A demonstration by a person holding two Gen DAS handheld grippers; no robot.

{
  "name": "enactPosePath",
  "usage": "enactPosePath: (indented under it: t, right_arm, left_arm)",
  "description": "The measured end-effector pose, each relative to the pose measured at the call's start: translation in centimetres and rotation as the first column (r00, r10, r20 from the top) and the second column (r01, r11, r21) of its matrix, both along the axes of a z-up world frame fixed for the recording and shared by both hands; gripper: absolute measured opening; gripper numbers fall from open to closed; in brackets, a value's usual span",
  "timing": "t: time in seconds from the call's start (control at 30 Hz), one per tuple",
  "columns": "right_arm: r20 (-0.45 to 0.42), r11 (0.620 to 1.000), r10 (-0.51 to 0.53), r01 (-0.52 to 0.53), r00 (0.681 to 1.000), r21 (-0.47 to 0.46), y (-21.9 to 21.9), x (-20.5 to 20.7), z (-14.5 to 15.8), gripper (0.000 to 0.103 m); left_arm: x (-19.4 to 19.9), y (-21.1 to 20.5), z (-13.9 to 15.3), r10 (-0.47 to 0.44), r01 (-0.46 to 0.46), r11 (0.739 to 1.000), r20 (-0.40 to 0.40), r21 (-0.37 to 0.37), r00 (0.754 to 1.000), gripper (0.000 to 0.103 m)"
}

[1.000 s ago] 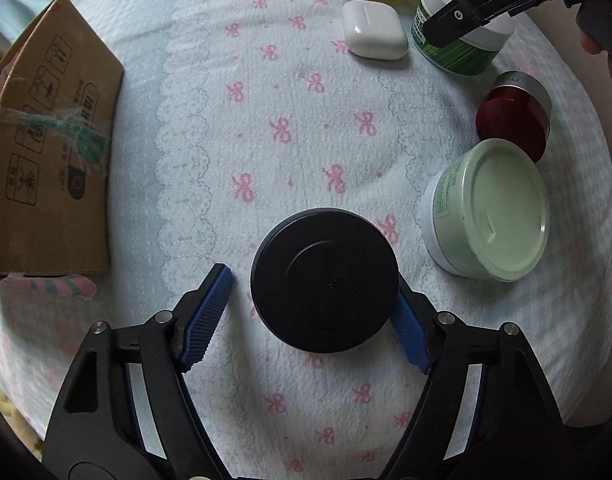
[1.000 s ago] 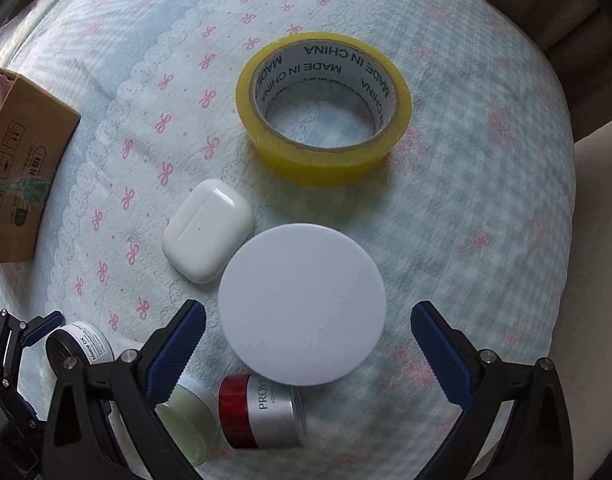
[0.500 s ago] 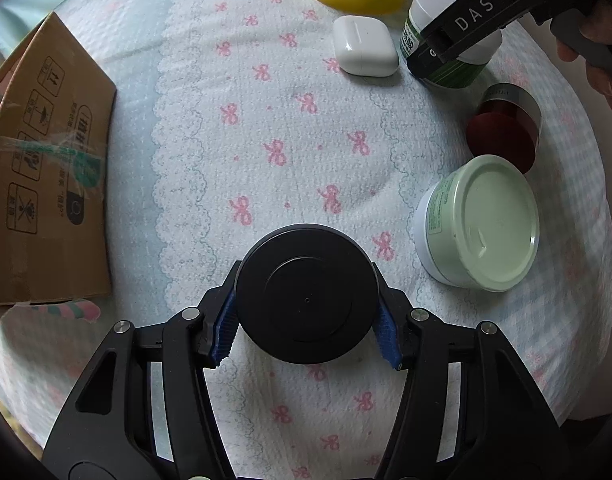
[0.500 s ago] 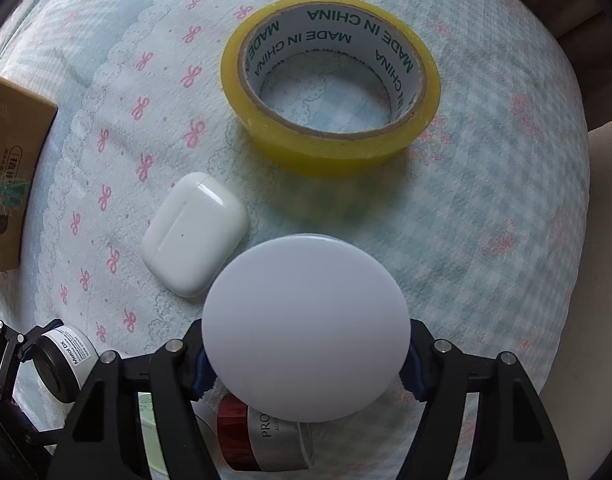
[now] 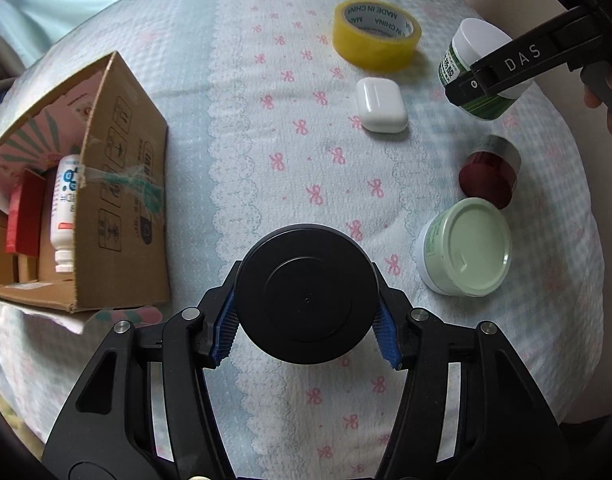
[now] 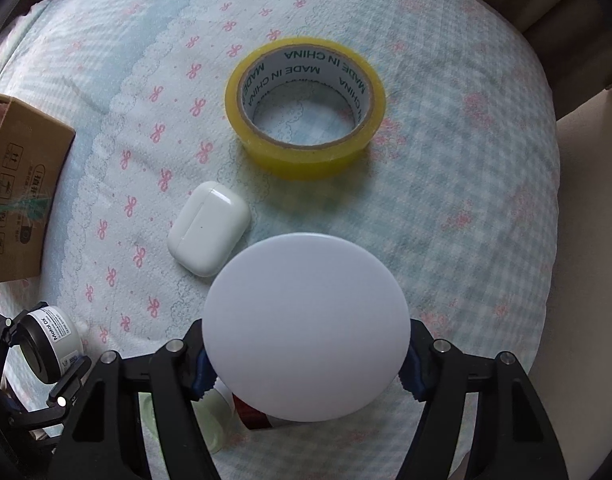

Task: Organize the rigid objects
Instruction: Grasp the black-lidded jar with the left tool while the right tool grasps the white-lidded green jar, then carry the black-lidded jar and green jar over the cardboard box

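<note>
Two grippers work over a soft, quilted cloth [image 5: 242,128] in pale blue check with pink bows and white lace-pattern bands, draped over a rounded surface; beige wall or floor shows at the right edge. On the cloth: a yellow roll of packing tape [image 6: 305,109], a white rounded earbud case [image 6: 208,228], a red cylindrical jar with silver band [image 5: 491,171], and a pale-green lidded tub [image 5: 465,247]. An open brown cardboard box [image 5: 118,184] sits at the left, holding a white bottle [image 5: 66,208] and a red carton [image 5: 24,216]. Left gripper [image 5: 308,334] pinches a black-lidded round jar [image 5: 306,294] between its blue pads, clear of the cloth. Right gripper [image 6: 306,364] pinches a white-lidded green-labelled jar [image 6: 306,326], also off the cloth. Versus one second earlier: both pairs of tongs stood spread around their jars on the cloth; each has since clamped and lifted, and the box interior has come into the left view.
</note>
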State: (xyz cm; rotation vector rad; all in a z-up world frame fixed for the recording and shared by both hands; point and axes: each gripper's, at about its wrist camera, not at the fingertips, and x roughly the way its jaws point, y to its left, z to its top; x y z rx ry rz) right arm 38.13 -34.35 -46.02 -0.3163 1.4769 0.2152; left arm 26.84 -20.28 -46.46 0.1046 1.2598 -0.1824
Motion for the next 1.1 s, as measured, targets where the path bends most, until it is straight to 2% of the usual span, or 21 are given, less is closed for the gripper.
enactPosePath:
  t: [0.1, 0.37, 0.5, 0.73, 0.9, 1.1]
  right_arm:
    - [0.032, 1.0, -0.027, 0.027, 0.999, 0.016, -0.1, -1.2, 3.0, 0.067]
    - [0.117, 0.996, -0.07, 0.062, 0.991, 0.07, -0.3, -4.4, 12.4, 0.066]
    - [0.158, 0.99, -0.097, 0.078, 0.983, 0.12, 0.1, -6.6, 16.8, 0.066]
    - [0.228, 0.981, -0.128, 0.088, 0.965, 0.175, 2.8, -10.5, 23.7, 0.067]
    - [0.246, 0.973, -0.146, 0.094, 0.958, 0.211, 6.6, -13.1, 26.2, 0.067]
    - [0.25, 0.958, -0.198, 0.133, 0.948, 0.255, 12.7, -15.0, 27.3, 0.067]
  left_arm:
    - [-0.2, -0.2, 2.6, 0.006, -0.005, 1.0, 0.034, -0.018, 0.999, 0.053]
    - [-2.5, 1.8, 11.7, 0.047, -0.039, 0.997, 0.123, -0.066, 0.991, 0.053]
    - [-3.6, 4.0, 16.8, 0.072, -0.06, 0.995, 0.157, -0.078, 0.985, 0.053]
    - [-4.5, 9.5, 24.4, 0.132, -0.103, 0.984, 0.204, -0.143, 0.97, 0.053]
    - [-4.8, 14.0, 27.1, 0.134, -0.102, 0.983, 0.221, -0.15, 0.966, 0.053]
    - [-3.9, 20.4, 28.0, 0.108, -0.07, 0.981, 0.208, -0.182, 0.972, 0.053]
